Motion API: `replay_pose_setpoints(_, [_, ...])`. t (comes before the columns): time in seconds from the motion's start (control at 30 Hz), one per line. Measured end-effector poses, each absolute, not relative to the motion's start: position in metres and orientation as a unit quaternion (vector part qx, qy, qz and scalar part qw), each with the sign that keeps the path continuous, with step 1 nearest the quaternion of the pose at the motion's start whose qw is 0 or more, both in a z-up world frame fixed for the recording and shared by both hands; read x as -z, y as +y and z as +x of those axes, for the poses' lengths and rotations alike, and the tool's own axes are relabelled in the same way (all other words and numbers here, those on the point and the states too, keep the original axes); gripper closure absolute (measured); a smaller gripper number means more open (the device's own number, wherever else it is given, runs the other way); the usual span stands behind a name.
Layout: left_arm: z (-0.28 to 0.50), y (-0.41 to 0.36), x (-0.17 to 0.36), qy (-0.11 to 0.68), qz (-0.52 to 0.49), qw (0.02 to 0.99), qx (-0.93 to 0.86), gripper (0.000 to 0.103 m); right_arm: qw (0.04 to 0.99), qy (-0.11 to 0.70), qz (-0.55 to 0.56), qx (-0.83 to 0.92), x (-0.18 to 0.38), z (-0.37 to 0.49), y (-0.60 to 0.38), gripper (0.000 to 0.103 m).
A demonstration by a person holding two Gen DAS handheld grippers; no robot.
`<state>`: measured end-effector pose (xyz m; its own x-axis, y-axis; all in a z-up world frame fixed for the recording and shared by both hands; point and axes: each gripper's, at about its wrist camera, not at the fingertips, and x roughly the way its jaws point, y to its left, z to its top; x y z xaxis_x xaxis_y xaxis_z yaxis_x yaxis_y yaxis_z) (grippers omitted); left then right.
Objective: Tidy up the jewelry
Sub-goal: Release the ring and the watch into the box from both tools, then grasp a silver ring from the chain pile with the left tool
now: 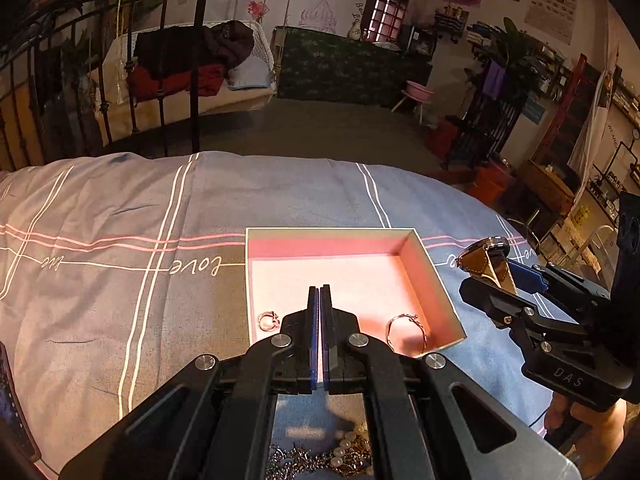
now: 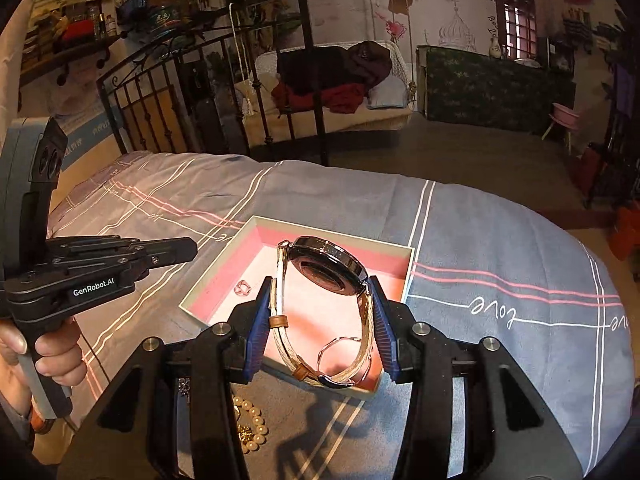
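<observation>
A pink-lined open box (image 1: pixel 424 280) (image 2: pixel 256 236) sits on the bedspread. Inside lie a small ring (image 1: pixel 268 321) (image 2: pixel 242 288) at the left and a thin hoop bracelet (image 1: pixel 406 330) (image 2: pixel 340 346) at the near right. My right gripper (image 2: pixel 320 320) is shut on a wristwatch (image 2: pixel 326 268) with a tan strap and holds it above the box; it shows at the right in the left wrist view (image 1: pixel 486 260). My left gripper (image 1: pixel 319 300) is shut and empty over the box's near edge. A pearl and chain pile (image 1: pixel 340 456) (image 2: pixel 250 424) lies in front of the box.
The blue-grey bedspread (image 1: pixel 120 280) with white and pink stripes covers the bed. A black iron bed frame (image 2: pixel 224 92) stands at the far end. A dark phone-like object (image 1: pixel 12 400) lies at the left edge.
</observation>
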<state>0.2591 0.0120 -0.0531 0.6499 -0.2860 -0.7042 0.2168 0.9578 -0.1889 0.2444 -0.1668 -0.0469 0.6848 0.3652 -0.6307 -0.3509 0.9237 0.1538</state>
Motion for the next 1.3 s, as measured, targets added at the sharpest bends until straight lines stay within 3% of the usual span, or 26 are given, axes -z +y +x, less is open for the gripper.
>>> replay_pose_setpoints(0.77, [0.292,0.005,0.074,0.427,-0.04,0.894,0.126,0.102,0.896,0.404,-0.028,-0.184,0.097,0.279,-0.144,0.057])
replay_pose_setpoints(0.8, [0.293,0.004,0.073,0.427,-0.038,0.895,0.126,0.102,0.896,0.404,-0.027,-0.185,0.097,0.28,-0.144,0.055])
replay_pose_setpoints(0.83, [0.291,0.003,0.071,0.423,-0.036,0.897,0.127,0.102,0.895,0.405,-0.026,-0.185,0.097,0.279,-0.144,0.038])
replay_pose_setpoints(0.87, [0.288,0.002,0.069,0.416,-0.033,0.9,0.129,0.093,0.894,0.408,-0.027,-0.181,0.098,0.279,-0.145,0.024])
replay_pose_setpoints(0.9, [0.285,0.003,0.066,0.413,-0.031,0.901,0.131,0.079,0.894,0.413,-0.033,-0.172,0.099,0.276,-0.148,0.007])
replay_pose_setpoints(0.93, [0.278,0.005,0.063,0.409,-0.032,0.902,0.131,0.033,0.897,0.407,-0.041,-0.165,0.098,0.27,-0.15,0.007])
replay_pose_setpoints(0.97, [0.27,0.007,0.059,0.4,-0.036,0.906,0.134,0.011,0.9,0.401,-0.047,-0.163,0.096,0.262,-0.153,0.007])
replay_pose_setpoints(1.1, [0.225,0.016,0.058,0.382,-0.043,0.908,0.165,0.011,0.901,0.4,-0.033,-0.163,0.101,0.227,-0.173,0.007])
replay_pose_setpoints(1.3, [0.17,0.015,0.102,0.413,-0.005,0.896,0.162,0.012,0.886,0.433,0.011,-0.165,0.134,0.175,-0.191,0.007])
